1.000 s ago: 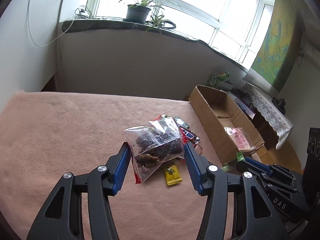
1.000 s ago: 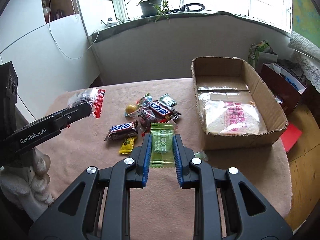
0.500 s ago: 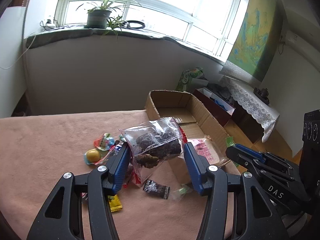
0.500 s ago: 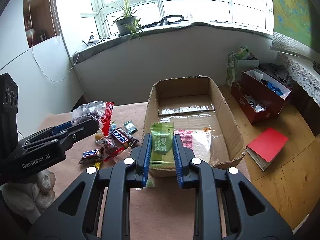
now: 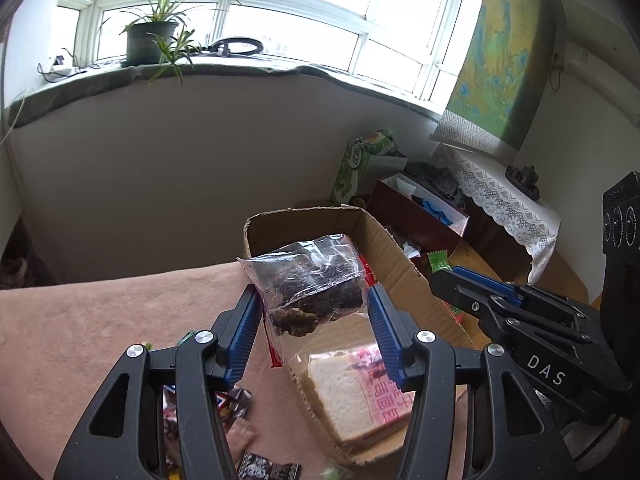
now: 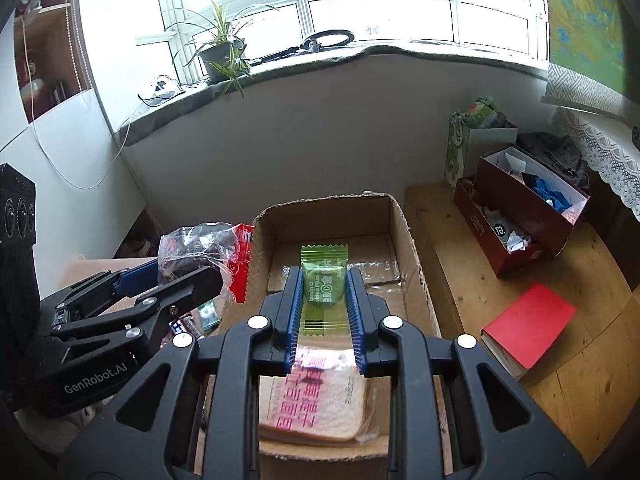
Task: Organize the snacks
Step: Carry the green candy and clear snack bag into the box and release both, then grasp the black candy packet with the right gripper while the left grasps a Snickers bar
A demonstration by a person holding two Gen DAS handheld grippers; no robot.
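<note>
Now 2 grippers hold snacks at the cardboard box (image 6: 412, 272)
Left gripper (image 5: 314, 312) clamps a clear bag of dark snacks (image 5: 312, 276) over the box's near-left corner; right gripper (image 6: 323, 300) pinches a green packet (image 6: 323, 280) above the box's inside, where wrapped bread (image 6: 320, 404) lies.

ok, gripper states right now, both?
Left gripper: closed on the clear bag of dark snacks.
Right gripper: closed on the green packet, above the box.
</note>
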